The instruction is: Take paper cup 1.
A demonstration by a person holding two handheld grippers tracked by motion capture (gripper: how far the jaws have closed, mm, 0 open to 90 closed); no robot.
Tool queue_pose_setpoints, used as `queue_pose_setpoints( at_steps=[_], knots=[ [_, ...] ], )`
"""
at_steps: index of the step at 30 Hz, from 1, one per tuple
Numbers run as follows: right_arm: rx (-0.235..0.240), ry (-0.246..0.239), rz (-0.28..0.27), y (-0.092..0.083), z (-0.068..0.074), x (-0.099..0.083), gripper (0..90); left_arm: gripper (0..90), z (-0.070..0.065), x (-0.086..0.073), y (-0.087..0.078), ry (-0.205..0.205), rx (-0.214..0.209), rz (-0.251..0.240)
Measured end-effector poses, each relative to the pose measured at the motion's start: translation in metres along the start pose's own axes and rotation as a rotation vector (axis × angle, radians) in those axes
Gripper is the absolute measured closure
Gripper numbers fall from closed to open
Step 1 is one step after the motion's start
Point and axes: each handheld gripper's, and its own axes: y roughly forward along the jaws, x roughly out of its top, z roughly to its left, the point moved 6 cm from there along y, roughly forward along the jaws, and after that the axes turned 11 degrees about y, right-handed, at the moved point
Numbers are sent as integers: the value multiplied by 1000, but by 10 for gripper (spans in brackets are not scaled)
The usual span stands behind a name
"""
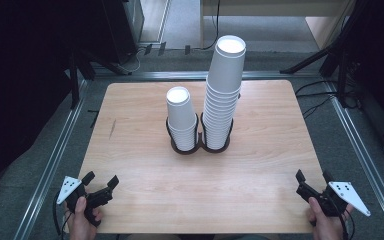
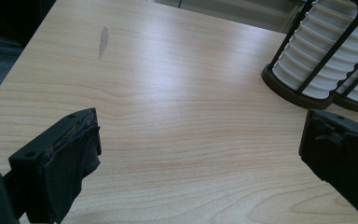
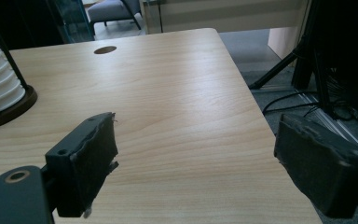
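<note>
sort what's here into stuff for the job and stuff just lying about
For the job: tall cup stack, short cup stack, black double holder, left gripper and right gripper, both open.
Lying about: floor cables, tripod legs.

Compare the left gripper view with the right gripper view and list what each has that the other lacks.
Left gripper view alone: a grey smear on the wood, and both rings of the black cup holder.

Right gripper view alone: a round hole in the tabletop, the table's right edge, and floor cables.

Shared: the wooden table, stacked white cups, open jaws holding nothing.
</note>
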Motion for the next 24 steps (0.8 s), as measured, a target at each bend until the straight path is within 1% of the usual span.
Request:
queue_pose_setpoints(
  at_steps=[2,4,6,7,8,9,10,11,12,14,15,16,18,19,20,21,22,24],
  knots=[
    [-5,-3,-1,0,1,1,122,0,0,0,0,-3,-3,-1],
    [3,16,-2,-1,4,3,103,0,-1,-1,1,2,-2,6],
    [9,15,-3,0,8,7,102,0,-2,-1,2,5,-3,7],
    [9,15,-3,0,8,7,102,0,-2,-1,2,5,-3,7],
    [21,29,-4,-1,14,12,102,0,-2,-1,2,5,-2,9],
    [29,31,-8,-2,19,15,100,0,-2,-1,2,5,-4,10],
    [35,23,-15,-2,22,19,100,0,-2,-1,2,2,-5,10],
    [35,23,-15,-2,22,19,100,0,-2,-1,2,2,-5,10],
    [38,6,-26,-2,30,26,97,0,-2,-2,3,-2,-2,12],
    [47,7,-25,-3,37,31,85,0,-2,-2,3,0,-1,12],
    [59,11,-26,-3,41,34,81,0,-3,-2,2,2,-1,13],
    [59,11,-26,-3,41,34,81,0,-3,-2,2,2,-1,13],
    [75,-2,-35,-5,50,43,77,0,-3,-2,3,9,0,13],
    [75,-2,-35,-5,50,43,77,0,-3,-2,3,9,0,13],
    [90,0,-40,-5,53,46,73,0,-3,-2,3,10,0,13],
    [104,-9,-44,-6,59,51,72,0,-4,-2,3,11,-1,12],
    [104,-9,-44,-6,59,51,72,0,-4,-2,3,11,-1,13],
    [124,-16,-48,-7,66,55,72,0,-4,-2,3,10,-1,14]
  ],
)
